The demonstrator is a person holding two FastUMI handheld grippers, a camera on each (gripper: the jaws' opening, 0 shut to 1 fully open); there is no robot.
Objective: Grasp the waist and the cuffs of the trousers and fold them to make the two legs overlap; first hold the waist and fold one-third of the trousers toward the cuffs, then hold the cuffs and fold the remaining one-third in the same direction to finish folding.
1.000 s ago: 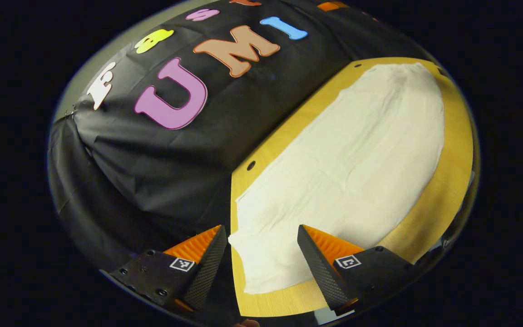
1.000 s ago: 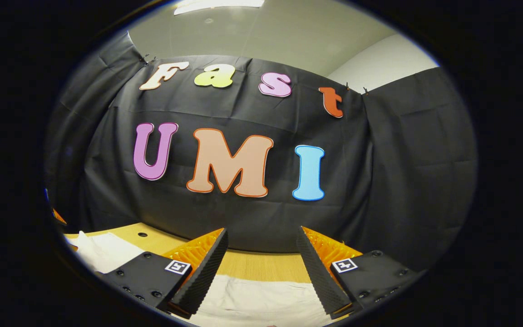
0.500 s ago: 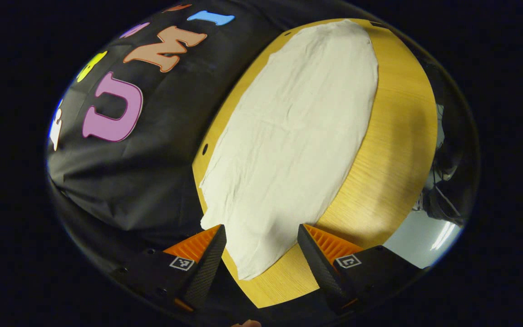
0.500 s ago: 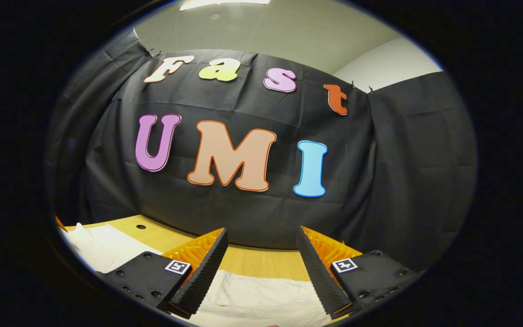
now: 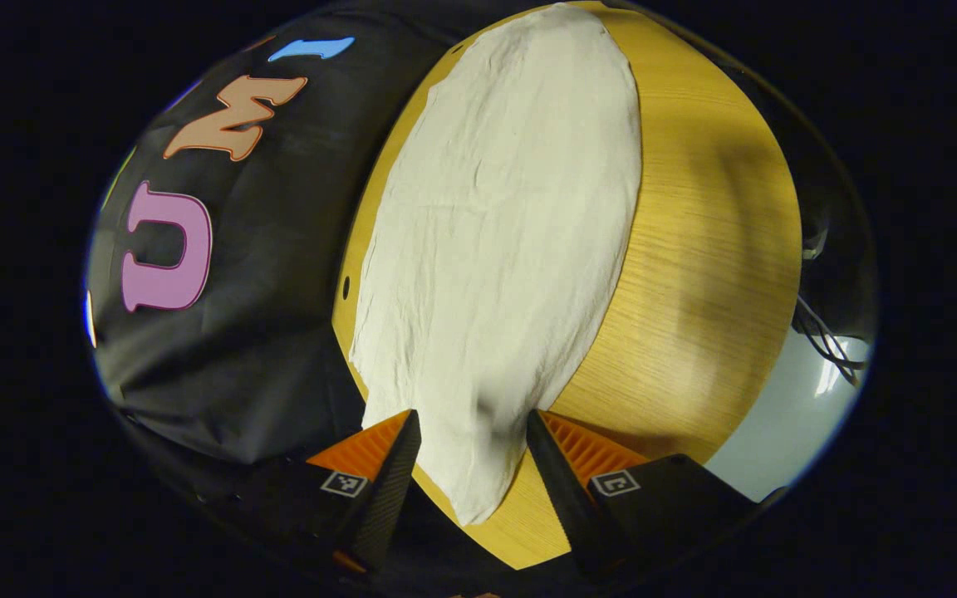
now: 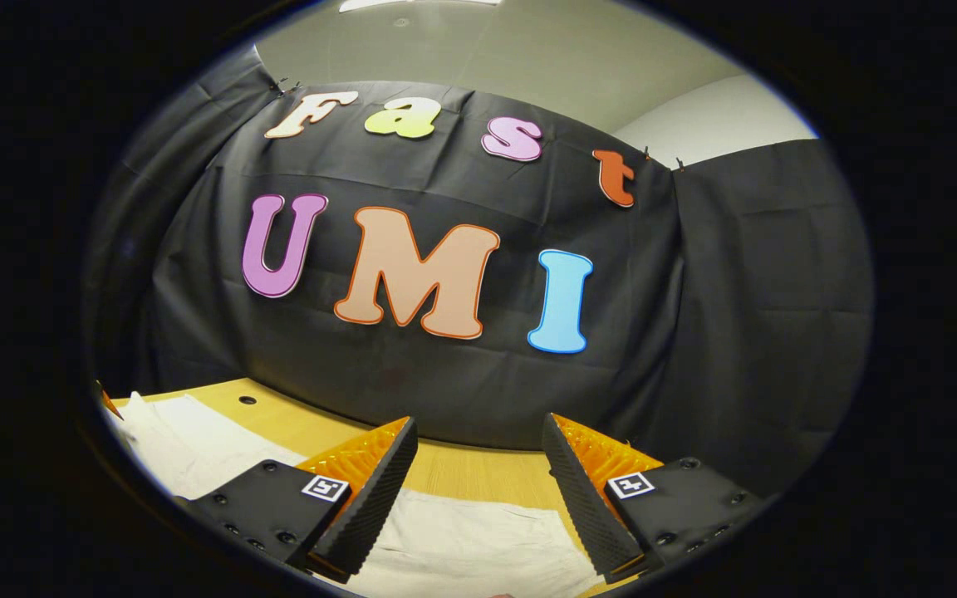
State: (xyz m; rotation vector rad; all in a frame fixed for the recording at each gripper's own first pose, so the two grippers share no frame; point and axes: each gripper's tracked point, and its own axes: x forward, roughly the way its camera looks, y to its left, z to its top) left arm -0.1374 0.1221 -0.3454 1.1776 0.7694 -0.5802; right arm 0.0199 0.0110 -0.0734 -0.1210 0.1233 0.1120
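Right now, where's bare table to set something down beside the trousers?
The wooden table is bare in a wide strip between the cream trousers and its curved outer edge. Toward the black cloth wall only a thin margin remains.

Left gripper (image 5: 470, 432) in its own view: two wedge fingers (image 5: 391, 477) taper to sharp points, with finely knurled inner faces and ribbed, stepped outer backs. Each finger sits on a flat angular plate (image 5: 669, 507), and the plates run off toward 7 and 5 o'clock. Each one carries a small square black-and-white tag (image 5: 344, 484), a blocky pattern inside a white border.

Right gripper (image 6: 478, 440), same build: pointed wedges, knurled inside, ribbed behind. A tag at 7 o'clock (image 6: 325, 487) and one at 5 o'clock (image 6: 630, 484). Round screws (image 6: 279, 537) dot the plate edges here, several along the 7 o'clock side, more at 5.
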